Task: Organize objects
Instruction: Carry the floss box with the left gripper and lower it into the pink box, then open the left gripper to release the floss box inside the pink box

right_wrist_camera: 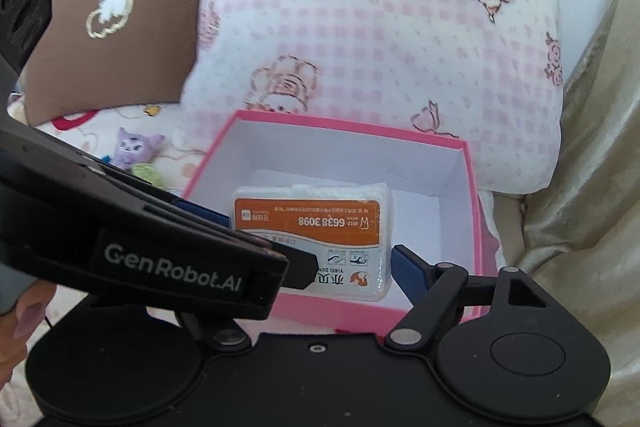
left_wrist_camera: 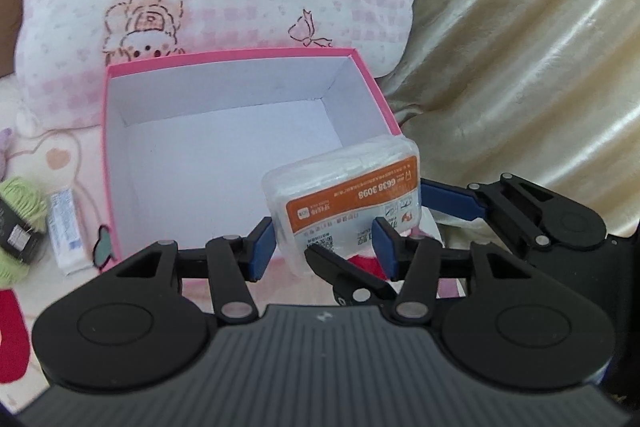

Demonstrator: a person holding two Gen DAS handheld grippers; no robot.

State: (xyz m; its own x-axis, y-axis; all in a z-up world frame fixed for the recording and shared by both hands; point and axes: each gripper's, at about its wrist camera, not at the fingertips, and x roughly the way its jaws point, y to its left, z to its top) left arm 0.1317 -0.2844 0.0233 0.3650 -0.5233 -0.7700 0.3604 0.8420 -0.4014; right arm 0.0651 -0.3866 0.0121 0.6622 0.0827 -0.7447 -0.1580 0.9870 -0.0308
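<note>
**Packet over the pink box**

Left hand-held gripper [left_wrist_camera: 324, 247], angled downward, clamps the orange-labelled packet [left_wrist_camera: 344, 199] reading "6638 3098" above the pink box [left_wrist_camera: 248, 67] on the bed, near its front right corner. Right hand-held gripper [right_wrist_camera: 344, 267], stamped "GenRobot.AI", brackets it loosely, jaws apart.

A pink box [left_wrist_camera: 105, 147] with white inside, an orange-and-white labelled packet [left_wrist_camera: 344, 195], a pink-checked pillow [right_wrist_camera: 380, 27].
</note>
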